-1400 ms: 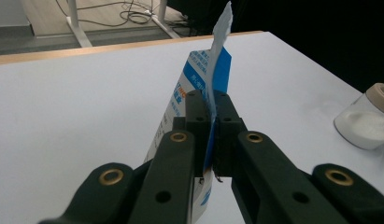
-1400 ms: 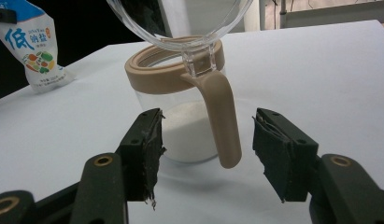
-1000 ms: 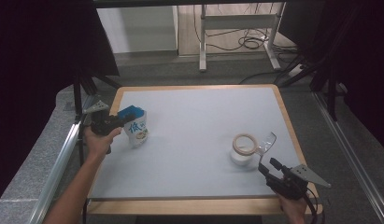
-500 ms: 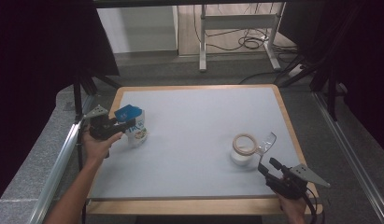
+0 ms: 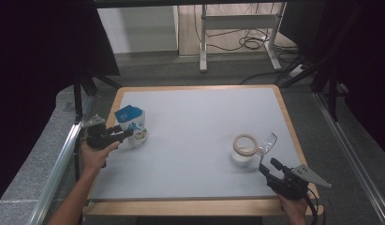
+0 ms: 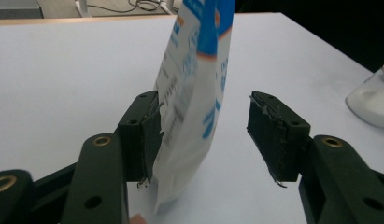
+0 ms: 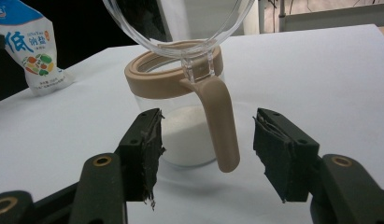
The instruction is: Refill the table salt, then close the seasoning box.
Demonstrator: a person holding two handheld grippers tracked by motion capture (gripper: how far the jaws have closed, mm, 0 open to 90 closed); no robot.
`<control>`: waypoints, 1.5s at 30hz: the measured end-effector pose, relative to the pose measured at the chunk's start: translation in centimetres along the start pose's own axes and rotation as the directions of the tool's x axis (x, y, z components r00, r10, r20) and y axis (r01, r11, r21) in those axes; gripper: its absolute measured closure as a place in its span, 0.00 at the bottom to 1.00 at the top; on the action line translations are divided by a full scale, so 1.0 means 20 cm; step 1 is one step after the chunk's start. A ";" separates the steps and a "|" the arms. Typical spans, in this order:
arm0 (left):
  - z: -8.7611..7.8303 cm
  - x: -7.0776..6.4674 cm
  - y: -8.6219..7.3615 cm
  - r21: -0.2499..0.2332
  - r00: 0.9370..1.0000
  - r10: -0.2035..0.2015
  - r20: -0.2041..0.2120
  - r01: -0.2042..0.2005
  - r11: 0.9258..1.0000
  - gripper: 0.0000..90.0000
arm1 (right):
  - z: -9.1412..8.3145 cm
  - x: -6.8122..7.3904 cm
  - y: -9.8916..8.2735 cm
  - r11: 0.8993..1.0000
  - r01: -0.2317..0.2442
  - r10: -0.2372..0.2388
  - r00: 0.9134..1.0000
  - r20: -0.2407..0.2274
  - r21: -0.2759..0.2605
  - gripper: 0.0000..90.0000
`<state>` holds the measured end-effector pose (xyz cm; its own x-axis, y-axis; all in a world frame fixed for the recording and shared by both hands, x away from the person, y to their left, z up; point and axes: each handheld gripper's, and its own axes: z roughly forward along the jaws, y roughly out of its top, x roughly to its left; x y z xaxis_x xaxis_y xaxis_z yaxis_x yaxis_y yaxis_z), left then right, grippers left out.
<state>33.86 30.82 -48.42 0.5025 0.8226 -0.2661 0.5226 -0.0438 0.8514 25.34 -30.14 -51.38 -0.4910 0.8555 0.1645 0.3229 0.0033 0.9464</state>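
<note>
A white and blue salt bag [image 5: 134, 125] stands upright at the table's left side. My left gripper [image 5: 127, 134] reaches it from the left, and its jaws have just been opening. In the left gripper view the bag [image 6: 194, 93] stands between the jaws of the left gripper [image 6: 204, 102], brushing one pad and well apart from the other. At the right stands a clear jar [image 5: 243, 151] with a tan rim, white powder inside and a raised clear lid [image 5: 269, 142]. My right gripper [image 7: 208, 119] is open, with the jar's tan handle [image 7: 222, 126] between the pads, touching neither.
The white table top [image 5: 195, 117] has a wooden frame. A grey ledge and a metal rail run along its left side. Behind the far edge are a stand's legs and cables on the floor. Dark curtains hang on both sides.
The left gripper has sunk a little with the bag and its jaws have opened off it; the bag now stands on the table. The right gripper and jar have not moved.
</note>
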 end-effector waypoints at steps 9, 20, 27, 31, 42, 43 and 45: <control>0.00 -0.06 -0.16 0.055 1.000 0.015 -0.018 -0.014 0.998 0.49 | -0.01 -0.02 0.02 1.000 0.000 0.000 1.000 0.025 -0.006 0.47; -0.02 -0.09 -0.27 0.073 0.999 0.021 -0.037 -0.018 0.997 0.49 | -0.01 -0.04 0.04 1.000 -0.006 0.006 0.998 0.069 0.008 0.75; 0.01 -0.17 -0.31 0.092 0.998 0.053 -0.022 -0.051 0.994 0.49 | -0.01 -0.04 0.07 1.000 0.028 -0.029 0.996 0.082 0.009 0.95; 0.04 -0.20 -0.33 0.105 0.998 0.066 -0.013 -0.064 0.992 0.49 | -0.01 -0.05 0.08 1.000 0.029 -0.030 0.997 0.076 0.010 1.00; 0.09 -0.27 -0.35 0.119 0.995 0.096 -0.005 -0.095 0.988 0.50 | 0.02 -0.07 0.12 1.000 0.019 -0.019 0.998 0.062 0.000 1.00; 0.09 -0.27 -0.35 0.119 0.996 0.091 -0.001 -0.091 0.989 0.50 | 0.03 -0.07 0.12 1.000 0.023 -0.023 0.998 0.061 -0.004 1.00; 0.10 -0.28 -0.35 0.120 0.996 0.087 0.003 -0.087 0.989 0.50 | 0.03 -0.07 0.13 1.000 0.027 -0.027 0.998 0.058 -0.010 1.00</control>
<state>28.73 25.42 -53.78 0.5478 0.8142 -0.1923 0.5557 -0.1823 0.8111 27.28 -30.95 -49.31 -0.4519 0.8836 0.1228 0.3016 0.0218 0.9532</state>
